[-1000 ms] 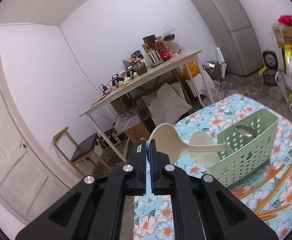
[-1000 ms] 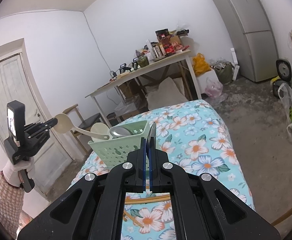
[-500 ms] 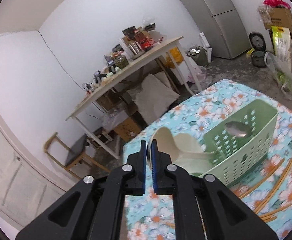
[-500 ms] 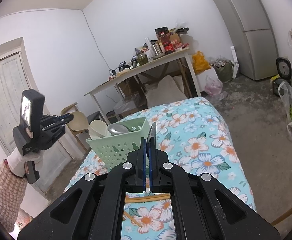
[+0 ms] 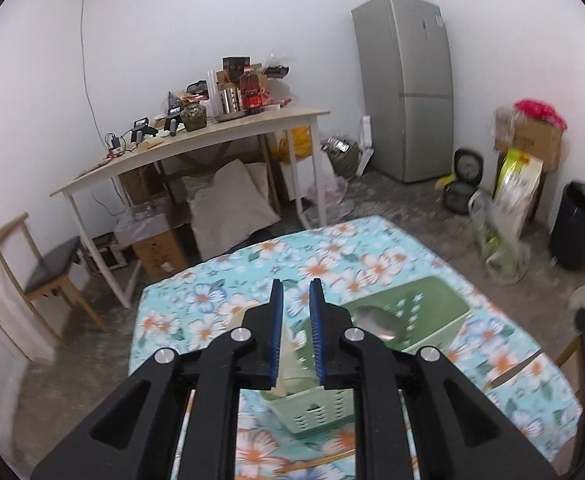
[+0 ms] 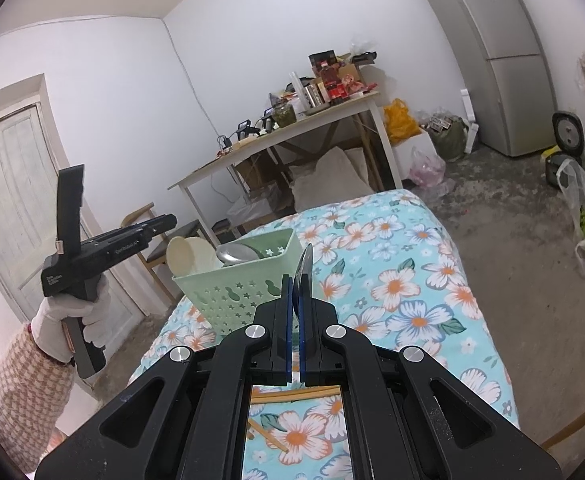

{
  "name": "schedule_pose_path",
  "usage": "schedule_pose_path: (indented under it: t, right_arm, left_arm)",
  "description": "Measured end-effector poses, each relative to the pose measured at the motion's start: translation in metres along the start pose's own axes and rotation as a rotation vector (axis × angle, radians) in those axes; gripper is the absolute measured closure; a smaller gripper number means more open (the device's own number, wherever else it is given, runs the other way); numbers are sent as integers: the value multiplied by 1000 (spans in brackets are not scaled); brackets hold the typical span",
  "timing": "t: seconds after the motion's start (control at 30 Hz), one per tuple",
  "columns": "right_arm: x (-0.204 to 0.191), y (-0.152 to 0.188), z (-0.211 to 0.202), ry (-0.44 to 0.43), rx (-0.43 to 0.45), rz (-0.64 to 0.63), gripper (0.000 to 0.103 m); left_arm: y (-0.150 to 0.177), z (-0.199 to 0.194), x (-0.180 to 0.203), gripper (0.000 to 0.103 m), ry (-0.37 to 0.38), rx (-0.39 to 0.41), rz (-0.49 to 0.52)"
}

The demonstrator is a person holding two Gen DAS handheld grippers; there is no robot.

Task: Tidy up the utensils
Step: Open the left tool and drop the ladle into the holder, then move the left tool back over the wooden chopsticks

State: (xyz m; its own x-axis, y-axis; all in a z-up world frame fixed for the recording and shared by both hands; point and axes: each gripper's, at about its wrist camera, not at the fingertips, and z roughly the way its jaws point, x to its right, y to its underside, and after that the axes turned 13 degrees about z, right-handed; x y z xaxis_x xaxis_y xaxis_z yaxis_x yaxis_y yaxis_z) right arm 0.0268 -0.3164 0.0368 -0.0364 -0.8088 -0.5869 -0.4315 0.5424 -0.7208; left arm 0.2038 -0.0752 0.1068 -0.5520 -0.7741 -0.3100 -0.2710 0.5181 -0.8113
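Observation:
A pale green perforated basket [image 5: 432, 308] [image 6: 236, 292] stands on the floral tablecloth. A metal spoon [image 5: 376, 322] [image 6: 234, 252] and cream rice paddles [image 6: 188, 258] lean in it. My left gripper [image 5: 295, 300] is open and empty, just above the basket's near end; it shows from the side in the right wrist view [image 6: 164, 222]. My right gripper [image 6: 295, 288] is shut on a dark utensil [image 6: 305, 266] that stands edge-on between the pads, to the right of the basket. Wooden chopsticks [image 6: 292, 394] lie on the cloth under it.
The table with the floral cloth [image 6: 412, 280] ends at a far edge [image 5: 292, 236]. Beyond stand a cluttered white table [image 5: 212, 136], a wooden chair [image 5: 40, 276] and a grey fridge [image 5: 408, 88]. Bags and a bin [image 5: 580, 228] stand at the right.
My left gripper let go of the cream paddle, which now leans in the basket, and its jaws have opened. It swung to the right over the basket. My right gripper kept its hold.

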Motion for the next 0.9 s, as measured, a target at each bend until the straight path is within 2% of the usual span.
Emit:
schedule_pose_path:
  t: [0.1,0.2,0.4,0.53,0.73,0.9]
  right_arm:
    - [0,0,0,0,-1,1,102]
    - [-1,0,0,-1,0,1,102]
    - [-5,-6,2,-32,0,-3,102]
    - [-17,-23,2,-93,3,-8,102]
    - [-52,-64,2,-228,36,-42,102]
    - [-82,-87,13,-279,75,-104,102]
  left_arm:
    - [1,-9,-4,88,-2,27,-18]
    - [4,-21,-12,82,-6,42,-50]
    - [28,-50,-33,69,-2,63,-175]
    - [53,-68,-36,61,3,63,-241]
    - [91,-82,-37,58,37,53,-318]
    - [116,-89,-30,58,47,35,-325]
